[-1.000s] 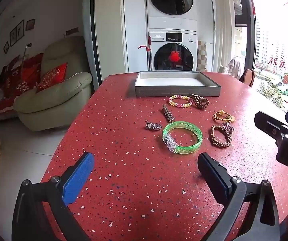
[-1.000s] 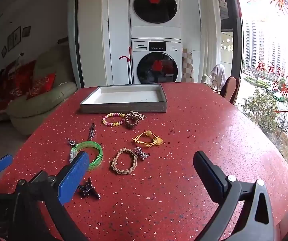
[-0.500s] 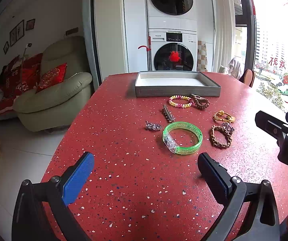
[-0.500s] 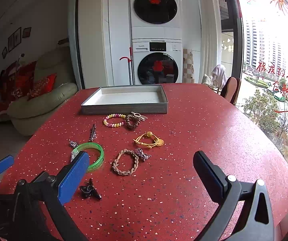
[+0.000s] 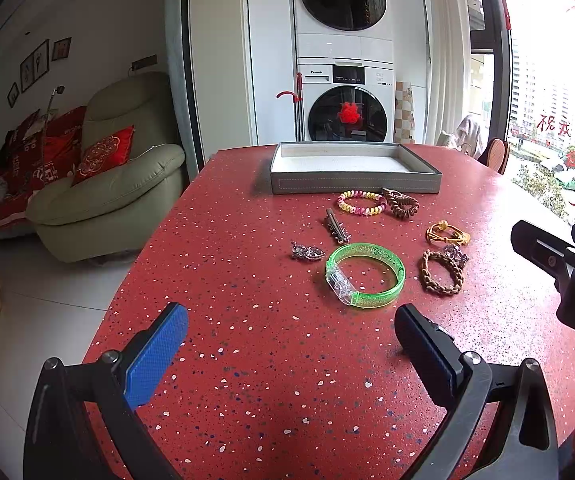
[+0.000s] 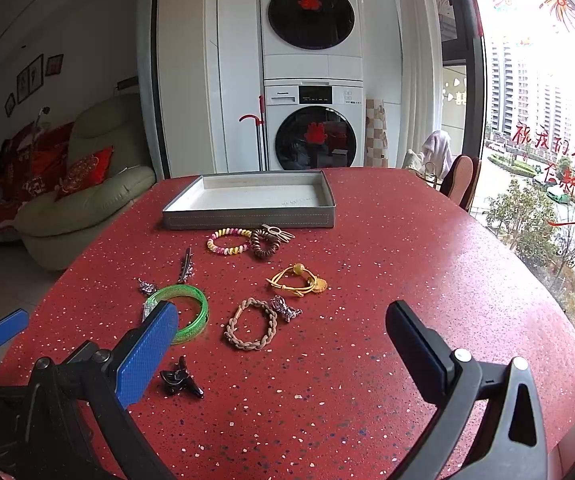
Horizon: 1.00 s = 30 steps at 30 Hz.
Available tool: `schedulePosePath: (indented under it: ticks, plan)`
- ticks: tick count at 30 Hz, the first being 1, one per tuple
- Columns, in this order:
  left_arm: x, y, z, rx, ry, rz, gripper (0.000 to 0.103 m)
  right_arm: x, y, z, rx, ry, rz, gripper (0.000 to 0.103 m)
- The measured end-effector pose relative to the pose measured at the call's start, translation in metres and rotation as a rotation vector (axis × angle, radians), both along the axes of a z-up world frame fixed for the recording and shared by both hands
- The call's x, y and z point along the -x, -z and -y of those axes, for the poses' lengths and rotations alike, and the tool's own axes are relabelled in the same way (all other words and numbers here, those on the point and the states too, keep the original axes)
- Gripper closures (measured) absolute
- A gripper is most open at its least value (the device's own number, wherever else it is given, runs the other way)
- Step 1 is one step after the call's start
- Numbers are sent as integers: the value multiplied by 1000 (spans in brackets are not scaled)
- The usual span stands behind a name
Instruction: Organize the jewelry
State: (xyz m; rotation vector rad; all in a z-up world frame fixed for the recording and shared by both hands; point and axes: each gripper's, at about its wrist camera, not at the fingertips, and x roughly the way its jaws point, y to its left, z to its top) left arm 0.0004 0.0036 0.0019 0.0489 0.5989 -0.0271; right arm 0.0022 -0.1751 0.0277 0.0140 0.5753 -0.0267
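Several jewelry pieces lie on the red table in front of an empty grey tray (image 5: 355, 184) (image 6: 247, 218). A green bangle (image 5: 365, 274) (image 6: 195, 316) lies nearest my left gripper (image 5: 291, 340), which is open and empty above the table. A braided brown bracelet (image 6: 251, 330) (image 5: 441, 274), a yellow cord bracelet (image 6: 297, 280), a pink-yellow coil band (image 6: 229, 242), a brown coil band (image 6: 265, 242) and a black hair claw (image 6: 179, 378) lie ahead of my right gripper (image 6: 283, 344), which is open and empty.
The red speckled table (image 5: 247, 280) ends at a rounded edge on the left. A silver brooch (image 5: 307, 252) and a metal hair clip (image 5: 337, 230) lie left of the bangle. A green armchair (image 5: 107, 200) and stacked washing machines (image 5: 343, 80) stand beyond.
The right gripper has edged slightly forward toward the jewelry. The left gripper has barely moved. Nothing was picked up.
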Motion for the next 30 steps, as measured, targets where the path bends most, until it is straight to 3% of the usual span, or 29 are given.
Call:
schedulePosePath:
  ticks: [30]
  plan:
    - [1, -4, -2, 4, -4, 1, 0, 4, -1, 0, -4, 8, 8, 0]
